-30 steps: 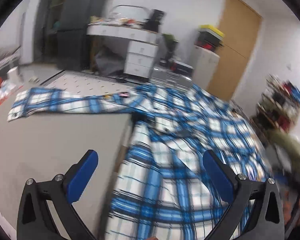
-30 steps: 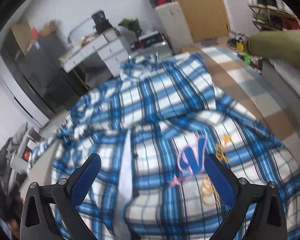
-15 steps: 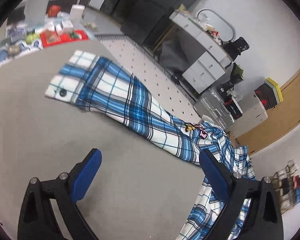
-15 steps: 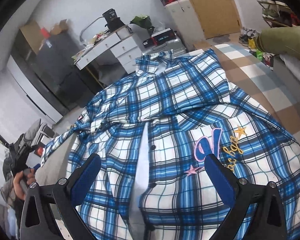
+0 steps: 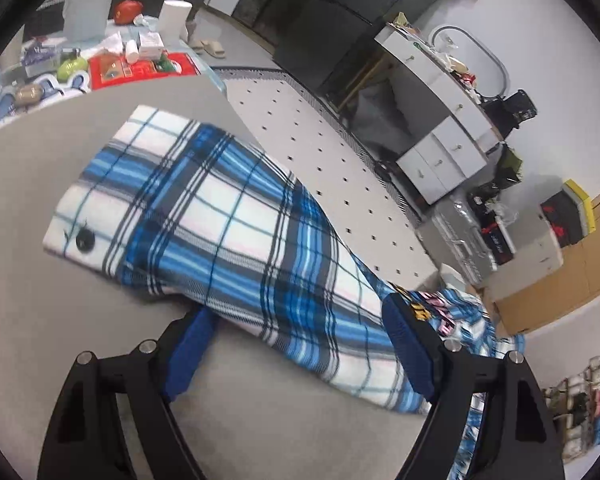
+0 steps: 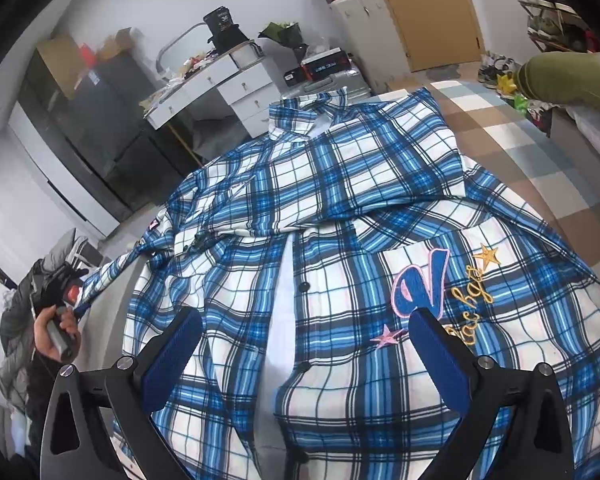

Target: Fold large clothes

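Note:
A blue and white plaid shirt [image 6: 340, 184] lies spread front-up, with an embroidered V patch [image 6: 420, 284] on its chest. One sleeve [image 5: 228, 216] stretches out over the grey table [image 5: 40, 288], its cuff button [image 5: 85, 239] at the far end. My left gripper [image 5: 300, 344] straddles this sleeve near the shoulder. Its jaws are closing with the cloth between them, and the blue pads [image 5: 188, 344] do not pinch it. My right gripper [image 6: 304, 356] hovers open over the shirt front and holds nothing. A hand [image 6: 52, 332] holds the left tool at the sleeve.
A cluttered side table [image 5: 112, 64] with bottles and boxes stands beyond the cuff. A white dotted floor mat [image 5: 320, 140], a white drawer desk [image 6: 228, 84] and dark cabinets [image 6: 100, 128] lie behind. An olive sleeve [image 6: 568, 76] shows at the right.
My left gripper swung from the shirt body to the outstretched sleeve, dropped close to it and narrowed its jaws around it. The right gripper stayed nearly still.

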Tool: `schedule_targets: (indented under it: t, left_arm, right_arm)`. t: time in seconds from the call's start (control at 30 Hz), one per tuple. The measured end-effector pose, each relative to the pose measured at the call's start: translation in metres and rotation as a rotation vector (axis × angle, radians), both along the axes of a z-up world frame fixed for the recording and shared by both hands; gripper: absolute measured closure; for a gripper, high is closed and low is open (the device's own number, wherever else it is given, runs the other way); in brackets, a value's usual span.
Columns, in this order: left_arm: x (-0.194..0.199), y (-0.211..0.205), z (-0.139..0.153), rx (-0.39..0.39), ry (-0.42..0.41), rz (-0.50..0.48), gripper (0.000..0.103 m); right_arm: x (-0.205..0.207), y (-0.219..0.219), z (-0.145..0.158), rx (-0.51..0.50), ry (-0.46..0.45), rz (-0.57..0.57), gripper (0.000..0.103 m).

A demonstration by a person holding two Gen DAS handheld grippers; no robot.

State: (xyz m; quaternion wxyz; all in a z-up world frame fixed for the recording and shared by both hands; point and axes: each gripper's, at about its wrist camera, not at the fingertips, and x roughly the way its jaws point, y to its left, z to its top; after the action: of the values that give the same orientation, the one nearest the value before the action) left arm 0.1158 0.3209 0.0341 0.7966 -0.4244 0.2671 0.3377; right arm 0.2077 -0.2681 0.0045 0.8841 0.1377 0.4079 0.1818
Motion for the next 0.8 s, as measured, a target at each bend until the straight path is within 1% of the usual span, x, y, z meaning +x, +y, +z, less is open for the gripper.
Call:
schedule_targets:
  t: [0.03,0.07,0.1,0.13,0.17,0.2,0.3,0.4,0.5,0.53,0.57,0.6,0.63,0.67,0.7,0.73,0.77,0.8]
  left_arm:
    - [0.003,0.001,0.000,0.022,0.026,0.016,0.050]
    - [0.005,0.001,-0.001,0.044,0.053,0.031,0.063]
    - [0.009,0.001,-0.003,0.053,0.083,0.036,0.090]
    - [0.012,0.003,-0.005,0.052,0.098,0.033,0.101]
    - [0.012,0.003,-0.006,0.058,0.102,0.030,0.101]
    - [0.012,0.000,-0.003,0.086,0.106,0.035,0.102]
    - [0.013,-0.012,0.015,0.194,0.106,0.021,0.102]
    - [0.027,-0.039,0.050,0.320,0.066,-0.031,0.102]
    - [0.058,-0.092,0.099,0.478,-0.005,-0.151,0.102]
    - [0.071,-0.119,0.117,0.532,-0.041,-0.212,0.102]
    - [0.082,-0.139,0.129,0.571,-0.065,-0.261,0.102]
    - [0.097,-0.170,0.144,0.614,-0.099,-0.331,0.102]
    - [0.111,-0.203,0.157,0.642,-0.145,-0.415,0.102]
    - [0.120,-0.227,0.164,0.653,-0.175,-0.486,0.102]
    - [0.133,-0.263,0.171,0.652,-0.209,-0.594,0.102]
    - [0.145,-0.297,0.173,0.627,-0.241,-0.716,0.097]
    - [0.151,-0.320,0.172,0.599,-0.266,-0.817,0.091]
    - [0.157,-0.349,0.167,0.543,-0.307,-0.957,0.070]
  right_arm:
    - [0.000,0.001,0.000,-0.002,0.000,0.000,0.000]
    - [0.000,0.002,0.000,-0.006,0.002,0.001,0.000]
    - [0.001,0.003,-0.001,-0.008,0.004,0.001,0.000]
    - [0.001,0.004,-0.001,-0.010,0.006,0.002,0.000]
    - [0.001,0.005,-0.002,-0.012,0.007,0.004,0.000]
    - [0.001,0.005,-0.002,-0.015,0.007,0.006,0.000]
    - [0.001,0.006,-0.003,-0.022,0.007,0.004,0.000]
    - [0.002,0.002,-0.002,-0.011,0.007,-0.006,0.000]
    - [0.002,-0.001,-0.001,-0.005,0.005,-0.019,0.000]
    - [0.002,-0.002,-0.001,-0.003,0.005,-0.022,0.000]
    - [0.003,-0.003,-0.001,0.000,0.005,-0.028,0.000]
    - [0.004,-0.005,-0.001,0.001,0.005,-0.032,0.000]
    - [0.004,-0.007,-0.002,0.001,0.006,-0.039,0.000]
    - [0.005,-0.009,-0.002,0.002,0.007,-0.048,0.000]
    - [0.006,-0.013,-0.002,0.005,0.010,-0.061,0.000]
    - [0.007,-0.016,-0.002,0.010,0.013,-0.070,0.000]
    - [0.008,-0.021,-0.003,0.019,0.017,-0.085,0.000]
    - [0.009,-0.026,-0.003,0.025,0.021,-0.099,0.000]
